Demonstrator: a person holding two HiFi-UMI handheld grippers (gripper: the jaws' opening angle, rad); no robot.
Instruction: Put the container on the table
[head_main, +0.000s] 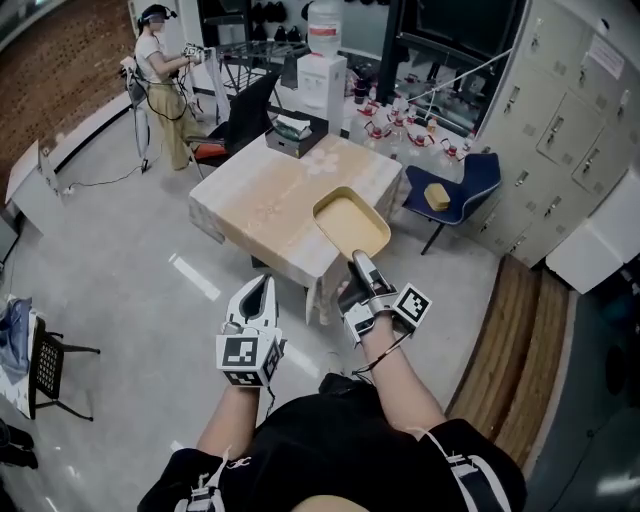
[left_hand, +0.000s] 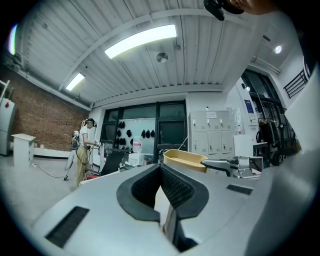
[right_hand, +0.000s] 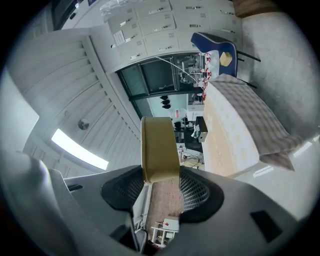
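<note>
A shallow yellow container (head_main: 352, 222) hangs over the near right corner of the cloth-covered table (head_main: 262, 205). My right gripper (head_main: 358, 262) is shut on its near rim. In the right gripper view the container (right_hand: 159, 150) stands edge-on between the pads, with the table (right_hand: 227, 132) to its right. My left gripper (head_main: 258, 285) is held beside it at the left, short of the table, its jaws together and holding nothing. The left gripper view shows its own closed jaws (left_hand: 161, 170), with the container (left_hand: 184, 160) and the right gripper (left_hand: 220, 164) ahead to the right.
A black box (head_main: 296, 133) sits on the table's far edge. A blue chair (head_main: 455, 185) stands right of the table, a black chair (head_main: 240, 120) behind it. A person (head_main: 165, 85) stands at the back left. Lockers (head_main: 560, 120) line the right side; a black stool (head_main: 50, 365) is at the left.
</note>
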